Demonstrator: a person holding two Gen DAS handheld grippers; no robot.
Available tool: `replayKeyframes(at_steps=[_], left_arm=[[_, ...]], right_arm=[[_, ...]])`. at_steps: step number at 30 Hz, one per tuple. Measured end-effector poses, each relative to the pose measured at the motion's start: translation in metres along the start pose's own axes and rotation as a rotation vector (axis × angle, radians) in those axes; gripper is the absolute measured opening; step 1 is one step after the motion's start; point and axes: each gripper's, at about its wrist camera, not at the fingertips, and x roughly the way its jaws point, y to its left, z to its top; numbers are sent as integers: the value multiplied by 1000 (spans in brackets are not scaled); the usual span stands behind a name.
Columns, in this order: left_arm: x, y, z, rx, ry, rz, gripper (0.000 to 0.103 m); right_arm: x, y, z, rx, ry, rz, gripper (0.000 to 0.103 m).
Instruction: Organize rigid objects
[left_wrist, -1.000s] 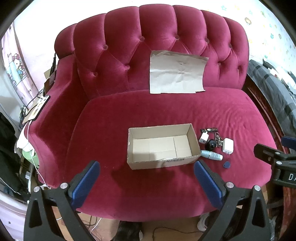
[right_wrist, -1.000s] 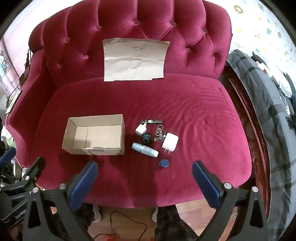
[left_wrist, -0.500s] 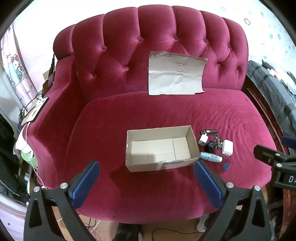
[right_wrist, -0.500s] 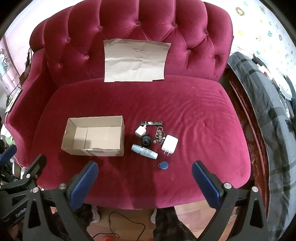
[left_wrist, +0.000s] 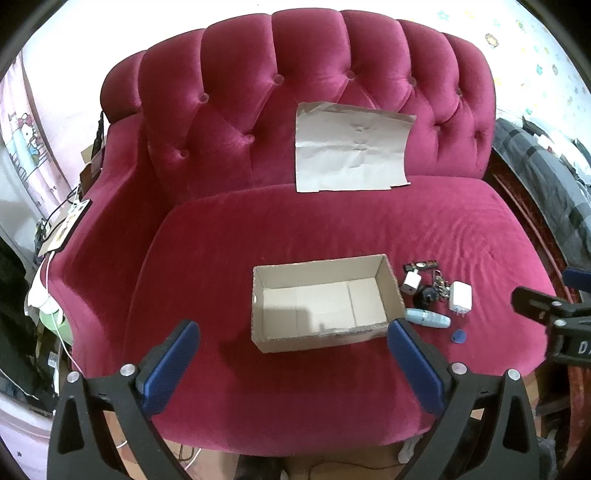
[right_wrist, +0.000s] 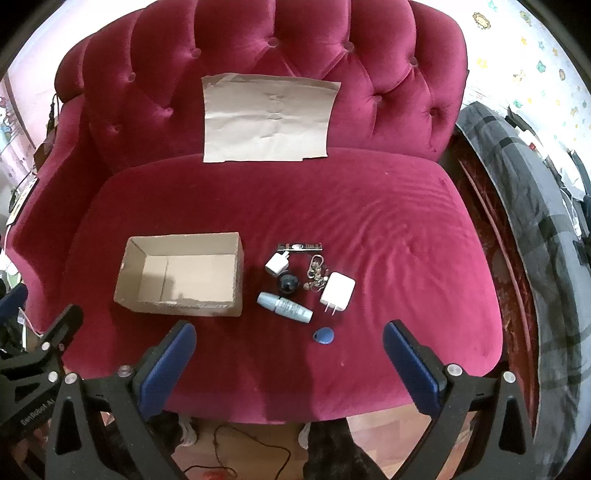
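An empty open cardboard box (left_wrist: 321, 302) (right_wrist: 184, 275) sits on the red sofa seat (right_wrist: 388, 229). To its right lie small items: a large white charger (right_wrist: 338, 291), a small white plug (right_wrist: 277, 264), a black round object (right_wrist: 288, 283), a pale blue tube (right_wrist: 284, 307), a blue key fob (right_wrist: 323, 336), a bunch of keys (right_wrist: 317, 275) and a dark stick (right_wrist: 300, 246). My left gripper (left_wrist: 293, 332) is open and empty, above the seat's front edge, in front of the box. My right gripper (right_wrist: 290, 334) is open and empty, in front of the items.
A sheet of brown paper (right_wrist: 269, 118) leans on the tufted backrest. A grey bedspread (right_wrist: 535, 229) lies at the right. Cables and clutter (left_wrist: 48, 258) sit left of the sofa arm. The floor with a cord (right_wrist: 236, 454) shows below the seat.
Both views have shifted slightly; the sofa and box sit a little lower and closer in frame. Both grippers stay open and empty. No object has moved.
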Motion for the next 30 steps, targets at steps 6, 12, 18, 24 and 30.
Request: replayKeyframes(at_steps=[6, 12, 18, 24, 30], left_arm=[[35, 16, 3, -17, 26, 11, 103], [76, 32, 2, -36, 57, 26, 103], [116, 49, 1, -46, 76, 47, 103], [156, 62, -2, -59, 105, 57, 103], [192, 70, -7, -65, 146, 54, 103]], right_arm=[[22, -7, 9, 10, 10, -10, 103], [53, -14, 21, 22, 23, -16, 103], [89, -16, 34, 35, 37, -19, 103], [119, -19, 41, 49, 40, -20, 103], [147, -23, 42, 67, 44, -29, 103]])
